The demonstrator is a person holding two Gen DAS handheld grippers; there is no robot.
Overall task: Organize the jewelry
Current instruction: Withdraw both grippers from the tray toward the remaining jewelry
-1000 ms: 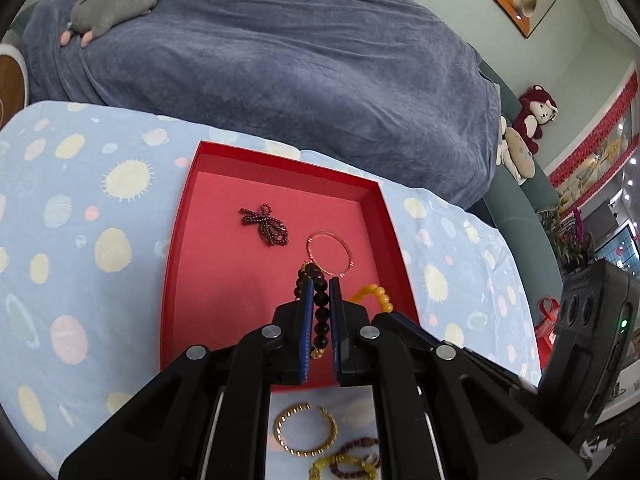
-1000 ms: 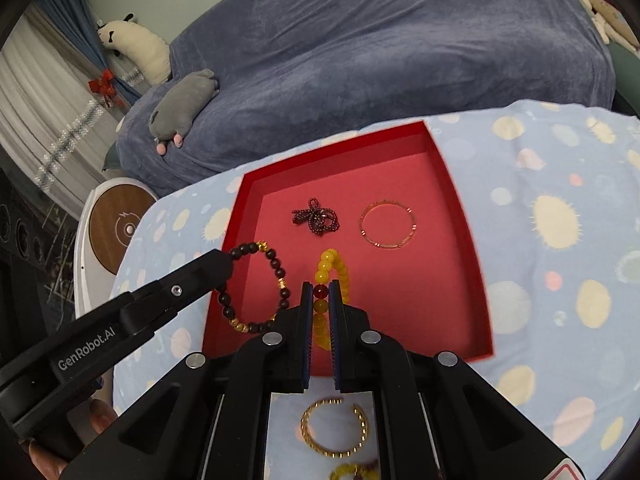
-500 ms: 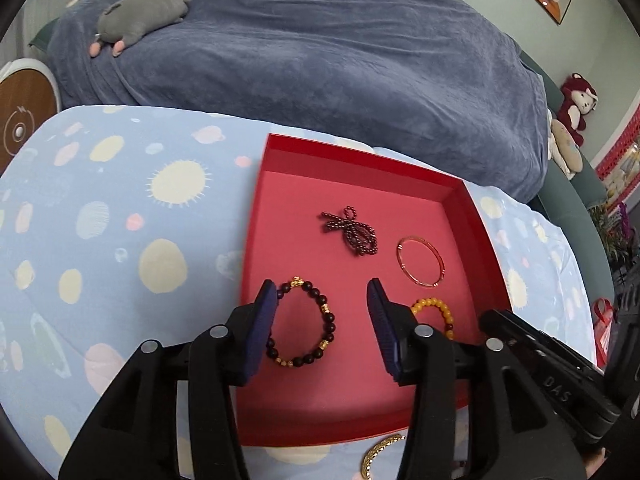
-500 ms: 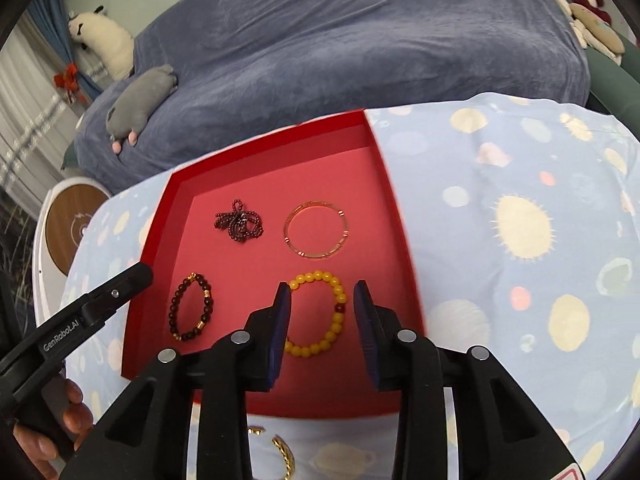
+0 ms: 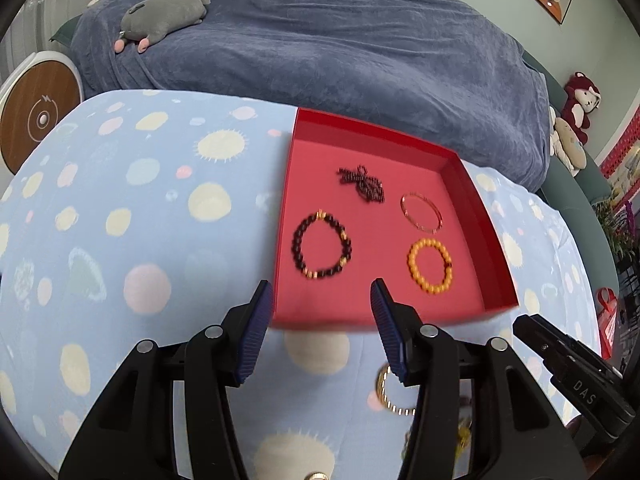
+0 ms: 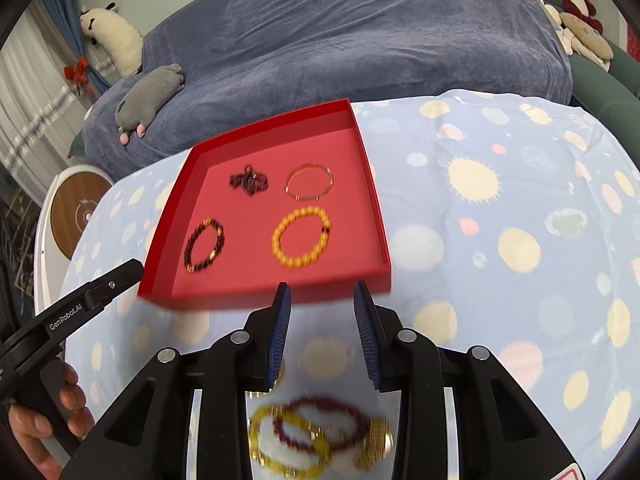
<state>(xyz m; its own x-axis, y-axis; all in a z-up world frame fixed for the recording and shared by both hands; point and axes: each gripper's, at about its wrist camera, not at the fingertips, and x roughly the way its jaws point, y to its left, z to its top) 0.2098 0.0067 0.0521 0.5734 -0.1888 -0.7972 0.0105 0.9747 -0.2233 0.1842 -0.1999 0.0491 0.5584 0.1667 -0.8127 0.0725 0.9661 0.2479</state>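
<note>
**Both grippers spread wide short of the red tray, four pieces lying inside**

Left wrist view: the left gripper (image 5: 322, 300) has its blue-padded fingers (image 5: 256, 332) wide apart and holds nothing. Its tips sit just short of the near wall of the red tray (image 5: 496, 240), which rests on the spotted blue cloth (image 5: 140, 208). Straight ahead of the gap, inside the tray, lies the dark bead bracelet (image 5: 322, 250) with gold spacers. Ahead and to the right lies the yellow bead bracelet (image 5: 430, 266), with the thin gold bangle (image 5: 421, 213) beyond it. The dark beaded knot (image 5: 362, 183) lies farthest ahead, near the tray's middle. None of the four touches another. Partly hidden behind the right finger, a gold bead bracelet (image 5: 390, 394) lies on the cloth outside the tray. The right gripper's black body (image 5: 572, 376) enters at the lower right.

Right wrist view: the right gripper (image 6: 322, 300) is likewise open and empty, its tips just short of the tray's near wall. The yellow bead bracelet lies directly ahead; the dark bead bracelet lies ahead to the left. Under the tool, on the cloth, a blurred heap of yellow, dark red and gold bracelets (image 6: 320, 440) lies tangled. At the left, a bare hand (image 6: 44, 420) grips the left gripper's handle. A sofa under a blue-grey blanket (image 6: 360, 40) stands beyond the tray.
</note>
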